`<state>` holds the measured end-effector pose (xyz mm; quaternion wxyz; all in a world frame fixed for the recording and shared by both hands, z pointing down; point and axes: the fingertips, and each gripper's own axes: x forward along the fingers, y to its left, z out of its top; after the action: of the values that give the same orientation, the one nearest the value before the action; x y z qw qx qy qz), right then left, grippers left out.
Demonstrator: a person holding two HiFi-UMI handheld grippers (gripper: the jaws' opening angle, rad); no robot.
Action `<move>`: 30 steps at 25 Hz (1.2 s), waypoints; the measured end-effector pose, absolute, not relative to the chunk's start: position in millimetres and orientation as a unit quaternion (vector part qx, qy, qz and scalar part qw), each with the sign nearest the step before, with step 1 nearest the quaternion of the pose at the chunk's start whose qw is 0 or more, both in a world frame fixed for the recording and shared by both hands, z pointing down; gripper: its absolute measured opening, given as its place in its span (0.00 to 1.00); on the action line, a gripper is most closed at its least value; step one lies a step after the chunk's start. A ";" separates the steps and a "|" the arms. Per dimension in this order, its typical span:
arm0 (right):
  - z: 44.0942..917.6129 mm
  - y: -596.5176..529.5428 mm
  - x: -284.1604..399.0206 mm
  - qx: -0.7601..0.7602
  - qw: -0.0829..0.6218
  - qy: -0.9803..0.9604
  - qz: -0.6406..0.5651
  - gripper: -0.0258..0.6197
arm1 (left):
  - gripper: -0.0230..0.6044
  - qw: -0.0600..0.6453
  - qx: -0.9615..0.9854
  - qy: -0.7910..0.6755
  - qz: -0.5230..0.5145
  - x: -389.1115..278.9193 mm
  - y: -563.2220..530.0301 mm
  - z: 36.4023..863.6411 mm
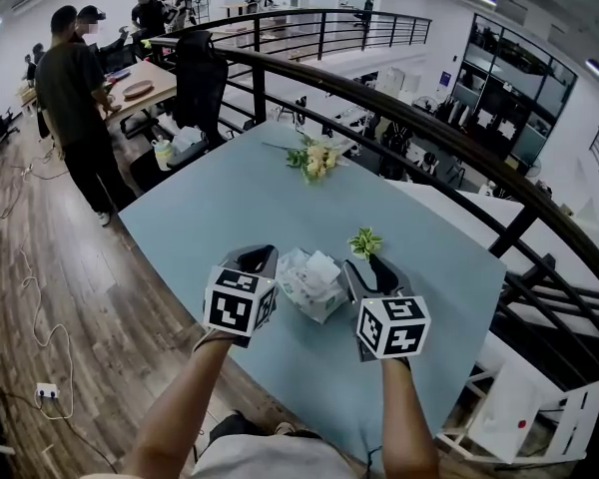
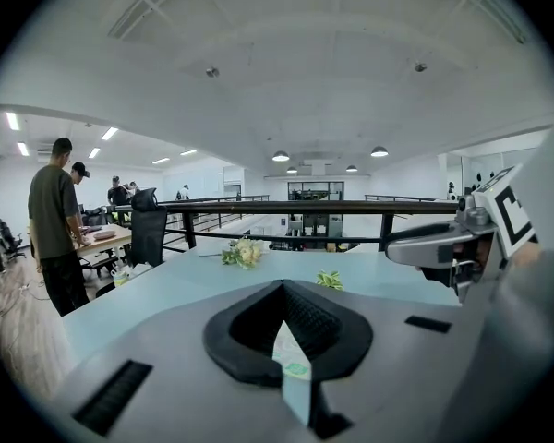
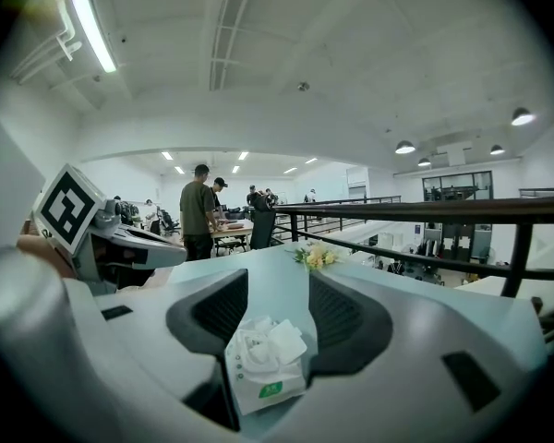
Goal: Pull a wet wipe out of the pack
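1. Pack (image 1: 317, 299) of wet wipes lies flat on the blue table (image 1: 200, 218), close in front of me and between my two tools, with its opening facing up.
2. Contents: a crumpled white wipe (image 3: 270, 338) stands out of that opening. I cannot see how many lie underneath.
3. My left gripper (image 2: 282, 289) has its jaws together down to a slit, with a thin strip of printed wrapper caught between them. I read that as a pinch on the pack's left edge, anchoring it.
4. My right gripper (image 3: 279, 282) has its jaws wide apart and holds nothing. The pack and its tuft sit low between them, and I see no contact.
5. Step in hand, as I judge it: the approach. The pack is steadied and the wipe is not yet gripped.
6. The next move calls for bringing the right jaws down around the tuft and closing on the wipe alone, not the wrapper. I would then draw upward while the left side keeps the pack down.
7. A bunch of flowers (image 1: 317, 160) and a green sprig (image 1: 364, 241) lie loose farther along the table, in no container and clear of the work.
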<state>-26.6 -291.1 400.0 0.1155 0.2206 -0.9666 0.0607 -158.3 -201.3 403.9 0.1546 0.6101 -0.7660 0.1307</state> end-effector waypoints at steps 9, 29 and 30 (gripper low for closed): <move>407.6 -310.1 -40.4 0.254 0.112 -0.958 0.066 0.33 | 0.03 0.151 0.634 -0.746 0.141 -179.3 -226.2 413.3; 405.7 -334.5 -63.5 0.385 0.127 -0.910 0.092 0.33 | 0.03 0.148 0.738 -0.639 0.161 -219.0 -294.9 418.8; 405.7 -334.8 -63.0 0.390 0.128 -0.907 0.092 0.33 | 0.03 0.148 0.742 -0.634 0.161 -218.9 -297.5 419.1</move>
<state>-63.0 -334.8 405.7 0.1282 0.3899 -0.9072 0.0925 -218.9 -297.5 419.1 0.1478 0.7419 -0.6340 0.1608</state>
